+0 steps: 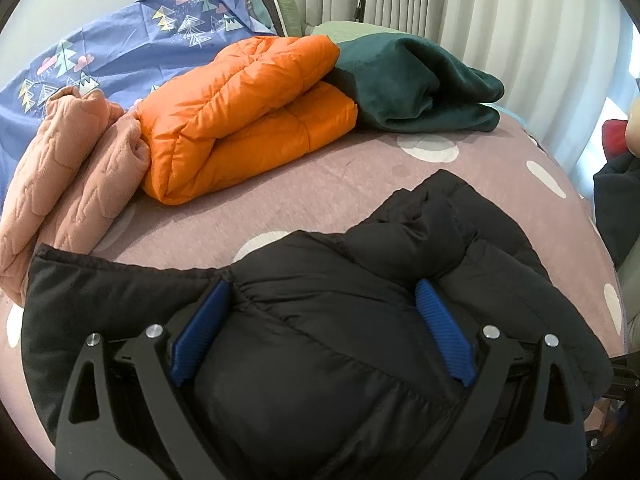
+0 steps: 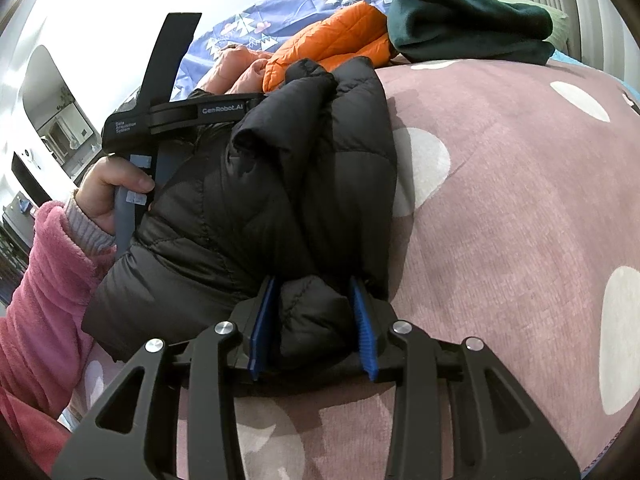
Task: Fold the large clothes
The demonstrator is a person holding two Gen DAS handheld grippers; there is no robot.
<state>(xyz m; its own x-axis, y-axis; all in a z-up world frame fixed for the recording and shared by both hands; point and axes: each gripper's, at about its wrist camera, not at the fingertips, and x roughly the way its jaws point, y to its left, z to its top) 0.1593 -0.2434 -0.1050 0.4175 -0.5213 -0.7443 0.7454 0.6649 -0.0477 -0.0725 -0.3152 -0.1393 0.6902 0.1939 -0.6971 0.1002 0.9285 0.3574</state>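
A black puffer jacket lies bunched lengthwise on the mauve, white-dotted bed sheet. My left gripper stands wide open over one end; the padding bulges between its blue pads uncompressed. In the right wrist view the jacket runs away from me. My right gripper is shut on a puffy fold at its near end, both pads pressing in. At the far end a hand holds the left gripper's black body, its fingers hidden in the jacket.
At the back lie a folded orange puffer, a pink quilted garment, a dark green fleece and a blue patterned duvet. White curtains hang behind. A pink fleece sleeve is at left. Bare sheet spreads right.
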